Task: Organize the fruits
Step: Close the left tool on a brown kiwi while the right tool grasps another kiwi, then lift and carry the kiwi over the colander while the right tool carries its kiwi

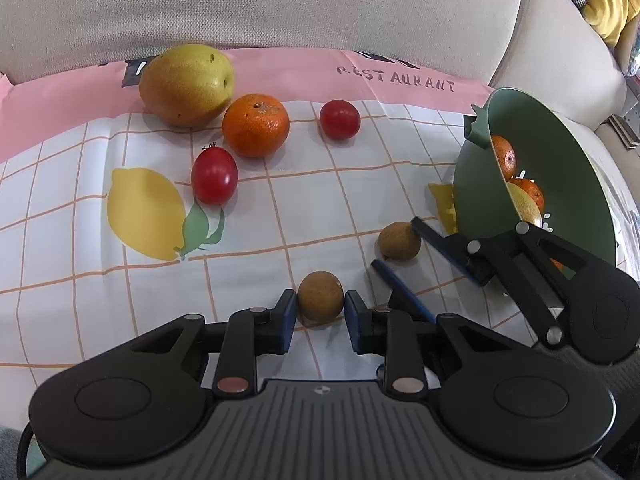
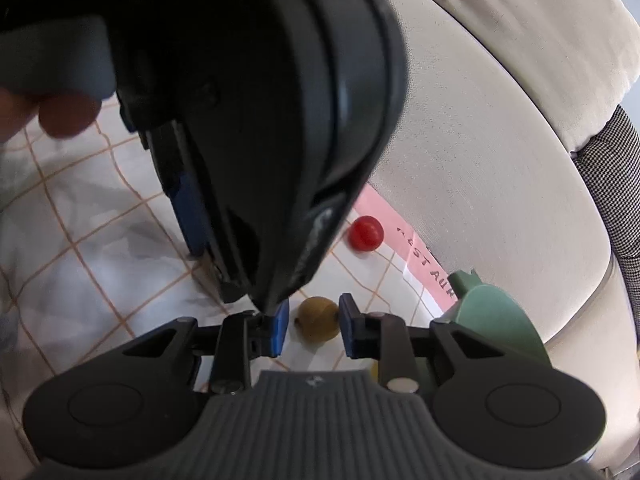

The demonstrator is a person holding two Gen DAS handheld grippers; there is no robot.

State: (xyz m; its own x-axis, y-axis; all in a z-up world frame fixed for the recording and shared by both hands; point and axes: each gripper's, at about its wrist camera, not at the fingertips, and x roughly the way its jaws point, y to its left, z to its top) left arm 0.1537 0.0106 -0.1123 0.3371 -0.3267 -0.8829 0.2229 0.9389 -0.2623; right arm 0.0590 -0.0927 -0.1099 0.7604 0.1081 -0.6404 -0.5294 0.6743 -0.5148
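Black two-finger left gripper [image 1: 320, 312] fills the bottom of the left wrist view, its blue pads narrowed onto a small round brown fruit [image 1: 320, 297] resting on the white checked cloth [image 1: 100, 300], a grip that looks meant for lifting it. A second small brown fruit [image 1: 399, 241] lies between the right gripper's [image 1: 396, 245] blue fingers, close beside the tilted green plastic bowl [image 1: 476, 184], which already holds oranges and seems the collecting place. Farther off wait a yellow-green pear [image 1: 186, 85], an orange mandarin [image 1: 256, 125] and two red tomatoes [image 1: 214, 176] [image 1: 339, 119].

From the right wrist view, the right gripper [image 2: 313, 322] is narrowed around that second brown fruit [image 2: 318, 319]. The left gripper's dark body [image 2: 256, 120] looms blurred above, with a fingertip [image 2: 68, 116] at the left edge. The bowl's rim [image 2: 496, 312] sits just right, within easy reach.
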